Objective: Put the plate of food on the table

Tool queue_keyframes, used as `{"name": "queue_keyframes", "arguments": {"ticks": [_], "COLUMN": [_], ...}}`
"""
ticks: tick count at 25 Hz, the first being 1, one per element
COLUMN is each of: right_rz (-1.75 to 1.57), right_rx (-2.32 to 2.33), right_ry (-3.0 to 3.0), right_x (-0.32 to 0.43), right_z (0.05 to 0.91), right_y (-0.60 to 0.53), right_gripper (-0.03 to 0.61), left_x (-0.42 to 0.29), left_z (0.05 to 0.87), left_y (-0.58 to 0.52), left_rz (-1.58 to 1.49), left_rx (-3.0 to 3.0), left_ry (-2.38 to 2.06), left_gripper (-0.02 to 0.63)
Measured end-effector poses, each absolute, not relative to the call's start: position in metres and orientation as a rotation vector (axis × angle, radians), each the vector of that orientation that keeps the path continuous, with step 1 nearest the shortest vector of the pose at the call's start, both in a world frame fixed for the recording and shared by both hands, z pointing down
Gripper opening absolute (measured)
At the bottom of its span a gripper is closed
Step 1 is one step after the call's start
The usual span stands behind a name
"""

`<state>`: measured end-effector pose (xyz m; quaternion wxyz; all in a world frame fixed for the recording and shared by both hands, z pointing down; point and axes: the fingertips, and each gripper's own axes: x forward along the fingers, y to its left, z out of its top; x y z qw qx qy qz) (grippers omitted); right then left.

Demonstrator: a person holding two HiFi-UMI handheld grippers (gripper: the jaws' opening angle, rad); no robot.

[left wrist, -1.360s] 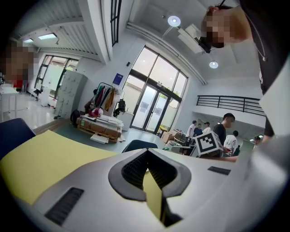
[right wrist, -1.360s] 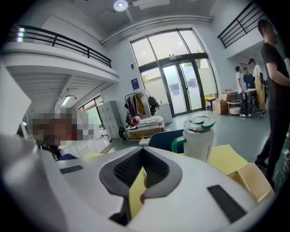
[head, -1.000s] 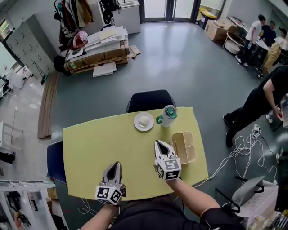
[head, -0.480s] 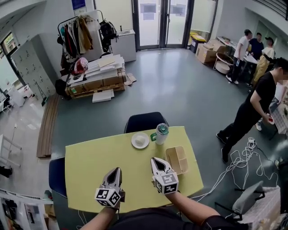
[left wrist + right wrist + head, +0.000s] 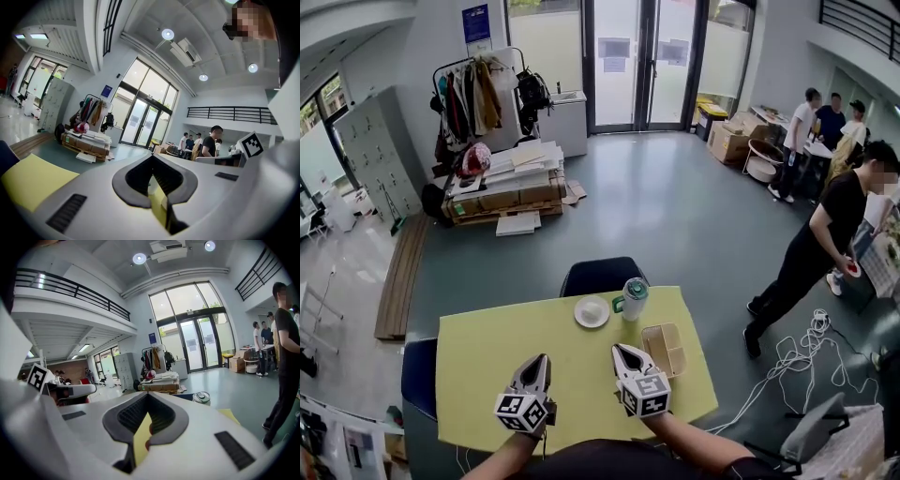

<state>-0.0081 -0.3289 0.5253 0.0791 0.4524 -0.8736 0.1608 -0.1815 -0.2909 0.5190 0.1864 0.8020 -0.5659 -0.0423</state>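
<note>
A white plate with a pale lump of food sits at the far edge of the yellow table. My left gripper hovers over the table's near side, shut and holding nothing. To its right, my right gripper is also shut and holds nothing, well short of the plate. In the left gripper view the left gripper points across the table towards the room. In the right gripper view the right gripper points past a green-lidded cup.
The green-lidded cup stands just right of the plate, with a beige divided tray nearer. A dark chair faces the table's far side. A person in black stands at the right beside floor cables. Stacked cardboard lies far left.
The head view has tilted up, so the table sits lower and more of the room shows. Both grippers stay shut over the table's near side. The person in black has shifted slightly left.
</note>
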Motion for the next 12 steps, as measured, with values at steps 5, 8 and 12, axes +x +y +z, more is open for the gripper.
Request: {"name": "queue_keyframes", "arguments": {"ticks": [5, 8, 12], "right_rz": [0.451, 0.448, 0.447], "right_rx": [1.32, 1.309, 1.321], "right_ry": [-2.64, -2.653, -2.657], "right_x": [-0.021, -0.026, -0.032], "right_z": [0.515, 0.517, 0.514], "right_y": [-0.322, -0.324, -0.324], "right_gripper": [0.012, 0.012, 0.012], "left_x": [-0.185, -0.187, -0.195], "left_z": [0.509, 0.508, 0.508], "left_y": [-0.292, -0.295, -0.293], "left_rz": [-0.139, -0.142, -0.14], "left_rx": [2.273, 2.279, 2.278], "left_ry": [-1.595, -1.598, -1.594], "left_gripper": [0.009, 0.009, 0.009]}}
